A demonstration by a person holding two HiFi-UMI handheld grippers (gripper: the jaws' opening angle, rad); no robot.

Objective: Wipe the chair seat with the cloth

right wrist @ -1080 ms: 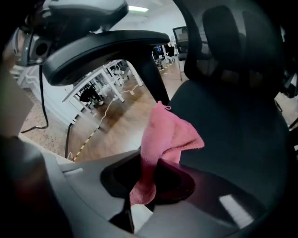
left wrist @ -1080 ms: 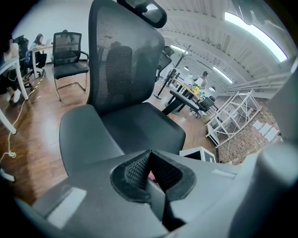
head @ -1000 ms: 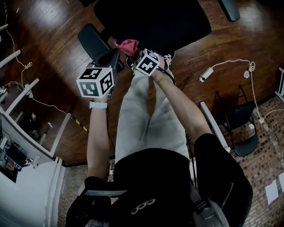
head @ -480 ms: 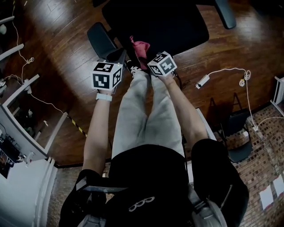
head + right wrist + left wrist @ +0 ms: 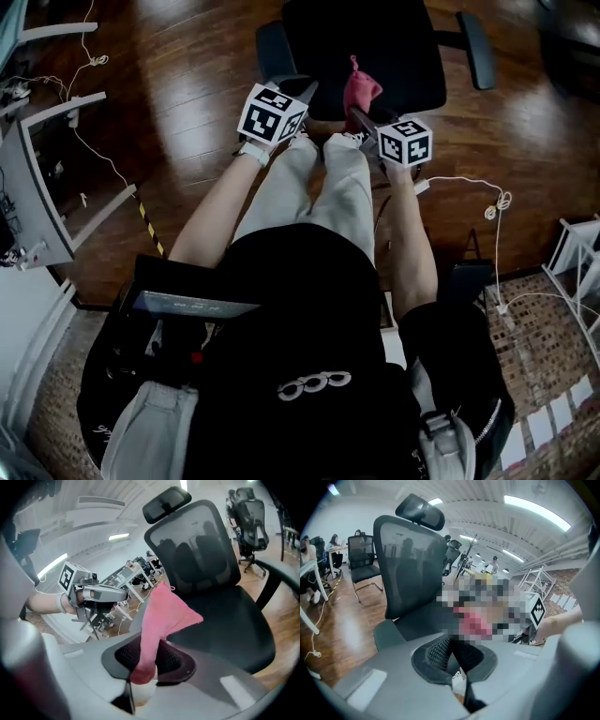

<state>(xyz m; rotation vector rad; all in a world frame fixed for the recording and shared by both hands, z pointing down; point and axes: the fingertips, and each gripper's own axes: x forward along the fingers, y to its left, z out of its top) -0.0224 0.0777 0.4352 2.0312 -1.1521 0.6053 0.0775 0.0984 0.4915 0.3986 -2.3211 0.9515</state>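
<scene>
Cloth (image 5: 164,616), pink, is clamped at its lower end between the jaws of the right gripper (image 5: 149,660); the rest of it stands up from the pads as a loose fold. In the head view the cloth covers the near edge of the black seat (image 5: 375,47), a little left of that edge's middle. No view shows whether it touches the seat.

The left gripper (image 5: 452,656) has its jaws together with nothing between them. It points at the chair from the left front, near the left armrest (image 5: 273,49), and it is apart from the seat. In the right gripper view it shows level with the cloth and well to the side of it.

The chair faces the person, with a mesh backrest (image 5: 197,541) upright behind the seat and a headrest (image 5: 166,503) on top. The right armrest (image 5: 475,47) sticks out beside the seat on the far side from the left gripper.

The person stands close to the front of the chair, with both forearms stretched toward it and legs (image 5: 309,197) in light trousers between the two grippers. A white cable (image 5: 469,183) lies on the wood floor (image 5: 187,94) to the right of the right gripper.
</scene>
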